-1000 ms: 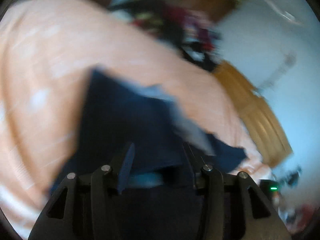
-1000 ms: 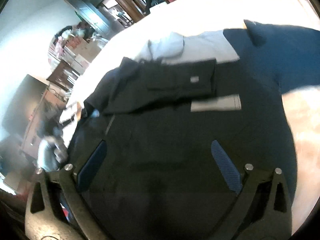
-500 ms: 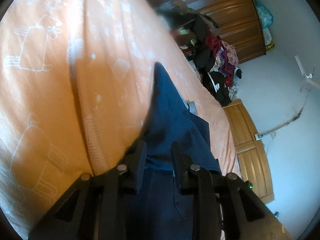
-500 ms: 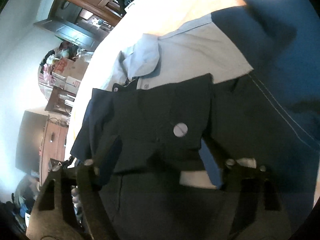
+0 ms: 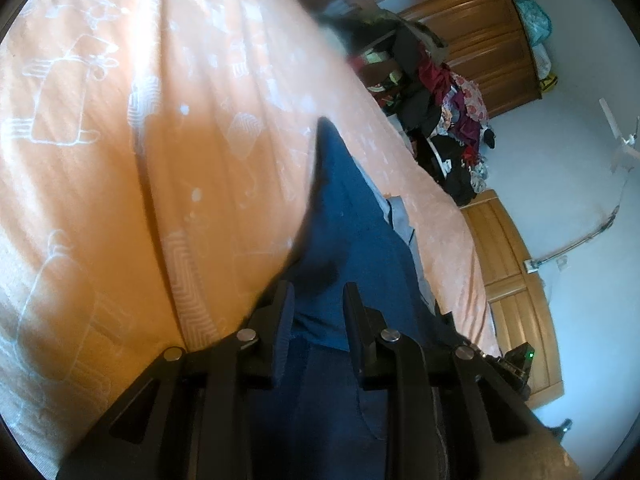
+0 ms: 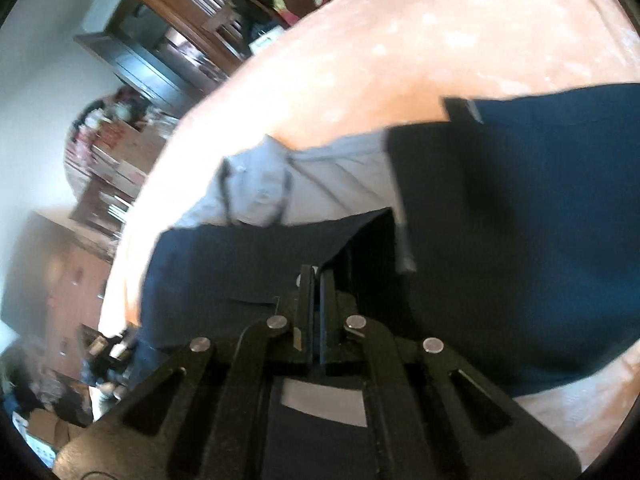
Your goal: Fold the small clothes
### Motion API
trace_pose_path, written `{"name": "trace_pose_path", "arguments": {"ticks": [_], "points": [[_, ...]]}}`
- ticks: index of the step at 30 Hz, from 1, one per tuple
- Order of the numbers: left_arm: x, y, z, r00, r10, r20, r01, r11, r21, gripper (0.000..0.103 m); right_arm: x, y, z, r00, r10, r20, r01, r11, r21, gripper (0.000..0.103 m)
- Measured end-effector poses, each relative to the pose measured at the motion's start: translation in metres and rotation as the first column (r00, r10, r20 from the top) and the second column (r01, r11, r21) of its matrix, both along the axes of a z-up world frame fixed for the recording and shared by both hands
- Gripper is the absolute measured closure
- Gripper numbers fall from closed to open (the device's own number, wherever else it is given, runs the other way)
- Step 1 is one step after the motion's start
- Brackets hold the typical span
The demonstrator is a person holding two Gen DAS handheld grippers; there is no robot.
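Note:
A navy blue garment lies on an orange patterned bedspread. My left gripper is shut on a bunched fold of it, low over the bed. A strip of light grey cloth shows along the garment's far edge. In the right wrist view the same navy garment spreads to the right, and a light grey collared shirt lies beyond it. My right gripper has its fingers pressed together on the edge of a dark navy flap. What lies under the flap is hidden.
The orange bedspread stretches beyond the clothes. A wooden wardrobe and a heap of clothes stand past the bed, with a wooden headboard at the right. Shelves of boxes and a dark cabinet line the other side.
My right gripper went from wide open above the dark garment to shut on its flap edge. The left gripper's fingers narrowed on the blue fold and then barely moved.

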State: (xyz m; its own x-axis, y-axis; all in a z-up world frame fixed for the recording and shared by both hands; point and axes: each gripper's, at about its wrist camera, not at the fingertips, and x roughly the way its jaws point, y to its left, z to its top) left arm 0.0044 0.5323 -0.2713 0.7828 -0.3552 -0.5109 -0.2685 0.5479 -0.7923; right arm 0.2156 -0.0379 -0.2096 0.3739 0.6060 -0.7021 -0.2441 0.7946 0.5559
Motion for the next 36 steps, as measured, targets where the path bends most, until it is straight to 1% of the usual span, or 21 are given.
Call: {"name": "trace_pose_path", "arguments": {"ticks": [2,3,5,7,9,10,11,12,13,15,16,17,19,20,22,23,25,27,29,34,36], "points": [[0.000,0.000,0.000,1.000,0.001,-0.003,-0.001,1.000,0.003,0.075,-0.005,0.003,-0.012,0.999,0.040,-0.028,-0.042,0.998,-0.055,0.095],[0.000,0.001,0.000,1.000,0.001,-0.003,-0.001,1.000,0.003,0.075,-0.010,0.007,-0.013,0.999,0.042,-0.018,-0.043,0.993,-0.112,0.092],[0.000,0.001,0.000,1.000,0.000,-0.002,0.000,1.000,0.004,0.075,-0.025,0.010,0.001,0.997,0.021,0.077,-0.005,0.980,-0.197,0.087],[-0.001,0.000,0.000,1.000,0.001,-0.002,-0.001,1.000,0.004,0.075,-0.035,0.010,0.017,0.986,-0.022,0.163,0.050,0.984,-0.171,0.078],[0.000,0.000,-0.001,1.000,0.001,-0.003,-0.001,1.000,0.005,0.075,-0.039,0.018,0.025,0.976,-0.018,0.217,0.049,0.989,-0.142,0.076],[0.000,0.001,-0.001,1.000,0.002,-0.003,-0.001,1.000,0.007,0.075,-0.038,0.031,0.018,0.976,0.040,0.212,-0.011,0.990,-0.137,0.073],[0.001,0.000,0.001,1.000,0.002,-0.004,-0.002,1.000,0.009,0.075,-0.034,0.038,0.010,0.979,0.079,0.187,-0.055,0.990,-0.132,0.063],[0.002,0.001,0.001,1.000,0.001,-0.004,-0.001,1.000,0.009,0.075,-0.028,0.049,-0.008,0.983,0.137,0.121,-0.122,0.985,-0.122,0.056],[0.002,0.001,0.001,1.000,0.001,-0.004,-0.001,1.000,0.010,0.075,-0.022,0.058,-0.036,0.983,0.185,0.016,-0.181,0.976,-0.120,0.052],[0.003,0.001,0.003,1.000,-0.001,-0.005,0.001,1.000,0.010,0.075,-0.022,0.049,-0.041,0.984,0.176,0.032,-0.174,0.982,-0.069,0.053],[0.003,0.000,0.004,1.000,0.000,-0.006,0.000,1.000,0.011,0.075,-0.020,0.041,-0.035,0.985,0.173,0.003,-0.172,0.983,-0.061,0.055],[0.004,0.001,0.005,1.000,-0.001,-0.007,0.001,1.000,0.011,0.075,-0.021,0.031,-0.026,0.986,0.164,0.007,-0.163,0.984,-0.069,0.054],[0.006,0.002,0.005,1.000,-0.002,-0.008,0.002,1.000,0.011,0.075,-0.018,-0.018,0.003,0.992,0.101,0.080,-0.101,0.995,-0.007,0.055],[0.006,0.002,0.005,1.000,-0.002,-0.009,0.002,1.000,0.012,0.075,-0.014,-0.051,0.014,0.995,0.039,0.096,-0.042,0.999,0.025,0.054],[0.007,0.003,0.005,1.000,-0.002,-0.008,0.003,1.000,0.015,0.075,-0.002,-0.119,0.025,0.989,-0.105,0.102,0.098,0.993,0.066,0.054],[0.007,0.004,0.005,1.000,-0.002,-0.007,0.002,1.000,0.012,0.075,0.007,-0.151,0.025,0.979,-0.179,0.095,0.172,0.982,0.078,0.054],[0.007,0.005,0.006,1.000,0.000,-0.006,0.000,1.000,0.009,0.075,0.019,-0.233,0.021,0.935,-0.349,0.065,0.345,0.936,0.070,0.053],[0.007,0.004,0.006,1.000,-0.001,-0.006,0.001,1.000,0.009,0.075,0.025,-0.296,0.015,0.880,-0.474,0.020,0.472,0.878,0.077,0.053],[0.008,0.006,0.006,1.000,0.001,-0.006,-0.001,1.000,0.010,0.075,0.028,-0.352,0.012,0.829,-0.559,0.002,0.556,0.826,0.086,0.053],[0.008,0.007,0.004,1.000,0.003,-0.006,-0.003,1.000,0.012,0.075,0.037,-0.419,-0.001,0.761,-0.648,-0.030,0.647,0.757,0.084,0.052],[0.008,0.007,0.005,1.000,0.003,-0.007,-0.003,1.000,0.015,0.075,0.039,-0.425,-0.004,0.756,-0.654,-0.027,0.654,0.752,0.082,0.052]]}}
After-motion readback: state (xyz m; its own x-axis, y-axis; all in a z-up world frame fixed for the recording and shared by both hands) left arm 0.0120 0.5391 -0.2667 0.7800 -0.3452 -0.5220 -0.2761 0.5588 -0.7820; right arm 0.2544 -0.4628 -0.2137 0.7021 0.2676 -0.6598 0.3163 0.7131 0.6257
